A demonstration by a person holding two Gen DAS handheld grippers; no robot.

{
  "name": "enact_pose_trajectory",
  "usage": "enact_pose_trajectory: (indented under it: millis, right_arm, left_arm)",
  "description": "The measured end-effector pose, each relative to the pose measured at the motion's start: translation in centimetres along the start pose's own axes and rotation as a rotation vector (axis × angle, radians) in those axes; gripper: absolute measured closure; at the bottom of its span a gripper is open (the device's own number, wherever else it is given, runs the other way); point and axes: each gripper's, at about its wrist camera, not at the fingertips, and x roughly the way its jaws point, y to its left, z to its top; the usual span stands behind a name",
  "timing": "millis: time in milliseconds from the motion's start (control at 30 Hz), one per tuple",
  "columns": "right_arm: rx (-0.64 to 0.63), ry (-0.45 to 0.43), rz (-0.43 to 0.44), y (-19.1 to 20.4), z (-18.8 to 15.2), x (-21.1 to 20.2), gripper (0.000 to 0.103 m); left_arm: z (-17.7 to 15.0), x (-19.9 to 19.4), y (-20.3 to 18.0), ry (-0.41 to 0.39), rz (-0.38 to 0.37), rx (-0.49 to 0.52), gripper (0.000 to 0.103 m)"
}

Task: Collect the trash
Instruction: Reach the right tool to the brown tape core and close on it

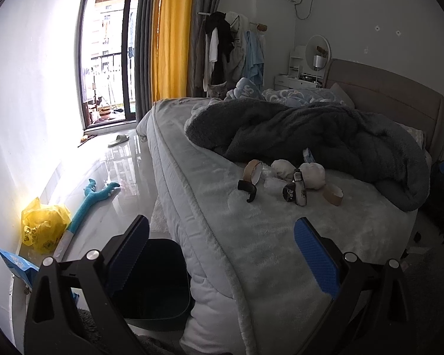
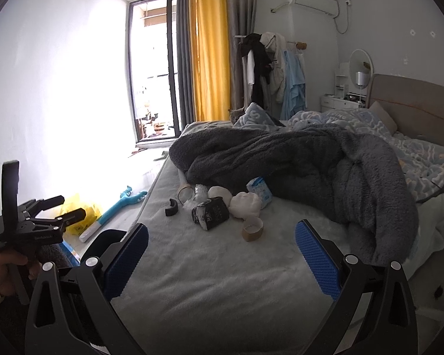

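Note:
Trash lies in a cluster on the white bed cover (image 2: 222,272): a crushed dark carton (image 2: 211,213), crumpled white tissues (image 2: 245,204), a cardboard tape ring (image 2: 252,229), a second ring (image 2: 185,193), a black curved piece (image 2: 171,207) and a blue-white packet (image 2: 260,190). The carton (image 1: 294,190), the tissues (image 1: 312,173) and a ring (image 1: 334,194) also show in the left wrist view. A black bin (image 1: 159,278) stands on the floor beside the bed. My left gripper (image 1: 222,254) is open and empty over the bin and bed edge; it also shows in the right wrist view (image 2: 62,207). My right gripper (image 2: 222,257) is open and empty, short of the cluster.
A dark grey blanket (image 2: 310,171) is heaped behind the trash. A grey cat (image 1: 217,90) sits at the far bed edge. On the floor lie a yellow bag (image 1: 43,227), a teal toy (image 1: 94,204), a blue packet (image 1: 17,263) and a slipper (image 1: 118,140).

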Motion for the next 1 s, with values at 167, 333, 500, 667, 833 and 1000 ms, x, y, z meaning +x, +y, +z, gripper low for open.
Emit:
enact_pose_trajectory:
  millis: [167,333,500,667,833,1000]
  right_arm:
    - [-0.037,0.051,0.007,-0.1,-0.2,3.3,0.003]
    - [-0.043,0.122,0.018,-1.3,-0.9,7.4,0.003]
    - [-0.048,0.171,0.017,-3.0,-1.9,10.8,0.01]
    - [-0.024,0.203,0.038,-4.2,-2.5,13.8,0.017]
    - [-0.008,0.231,0.051,-5.2,-2.3,17.0,0.024]
    - [0.006,0.291,0.039,-5.6,-2.3,20.1,0.033]
  left_arm:
    - [0.9,0.8,0.2,0.003,-0.013,-0.006,0.003]
    - [1.2,2.8,0.0,0.033,-0.04,-0.006,0.004]
    - [1.2,4.7,-0.3,0.061,-0.061,-0.028,0.005]
    - [1.5,7.2,-0.9,0.084,-0.069,0.014,0.013]
    - [1.5,9.9,-1.4,0.131,-0.094,0.051,0.018]
    - [0.9,12.4,-1.5,0.163,-0.091,0.095,0.023]
